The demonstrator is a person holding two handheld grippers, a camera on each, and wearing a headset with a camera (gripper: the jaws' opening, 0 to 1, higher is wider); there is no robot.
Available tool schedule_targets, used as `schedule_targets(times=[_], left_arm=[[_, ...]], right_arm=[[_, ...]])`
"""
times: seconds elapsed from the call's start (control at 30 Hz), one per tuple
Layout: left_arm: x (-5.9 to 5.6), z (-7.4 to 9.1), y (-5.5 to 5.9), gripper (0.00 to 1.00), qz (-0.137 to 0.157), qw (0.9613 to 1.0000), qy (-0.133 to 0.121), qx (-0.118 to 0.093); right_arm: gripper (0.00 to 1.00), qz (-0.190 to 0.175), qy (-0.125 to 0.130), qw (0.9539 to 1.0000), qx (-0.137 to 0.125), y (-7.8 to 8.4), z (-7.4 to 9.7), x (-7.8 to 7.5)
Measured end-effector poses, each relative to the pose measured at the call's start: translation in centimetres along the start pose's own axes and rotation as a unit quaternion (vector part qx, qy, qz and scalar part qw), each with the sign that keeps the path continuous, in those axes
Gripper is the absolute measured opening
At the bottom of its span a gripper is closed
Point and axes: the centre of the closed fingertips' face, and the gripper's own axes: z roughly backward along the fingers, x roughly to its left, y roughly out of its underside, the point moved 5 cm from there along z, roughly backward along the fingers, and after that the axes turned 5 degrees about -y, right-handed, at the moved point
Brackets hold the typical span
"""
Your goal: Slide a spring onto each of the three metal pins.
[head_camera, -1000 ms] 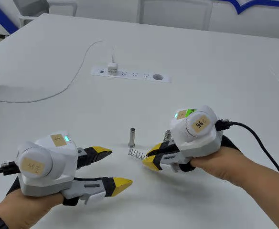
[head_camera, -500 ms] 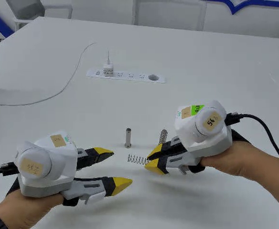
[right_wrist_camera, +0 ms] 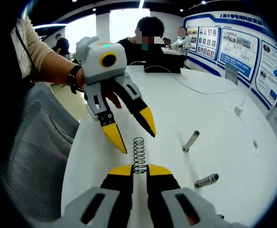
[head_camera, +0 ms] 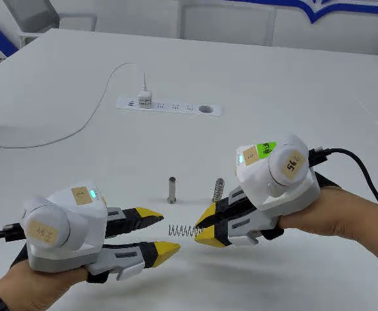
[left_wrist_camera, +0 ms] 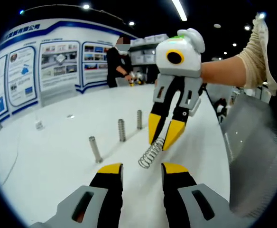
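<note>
Gripping the spring (head_camera: 184, 229) by one end, the right tool (head_camera: 200, 228) holds it level toward the open left tool (head_camera: 164, 232). Third spring, it seems; next, tip it upright over the bare pin (head_camera: 171, 190).

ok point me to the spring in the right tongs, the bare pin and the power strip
spring (head_camera: 183, 229), head view, middle of its coils
bare pin (head_camera: 171, 190), head view, middle of its upright shaft
power strip (head_camera: 176, 107), head view, white top face right of the plug
</note>
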Motion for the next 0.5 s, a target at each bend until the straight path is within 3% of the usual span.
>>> schedule_targets(times=[0.5], left_arm=[[-1.6,0.0,-0.1,0.18,-0.029,0.9986,0.044,0.001]], right_arm=[[0.11,0.032,-0.035,0.9987,0.016,-0.3,0.2,1.2]])
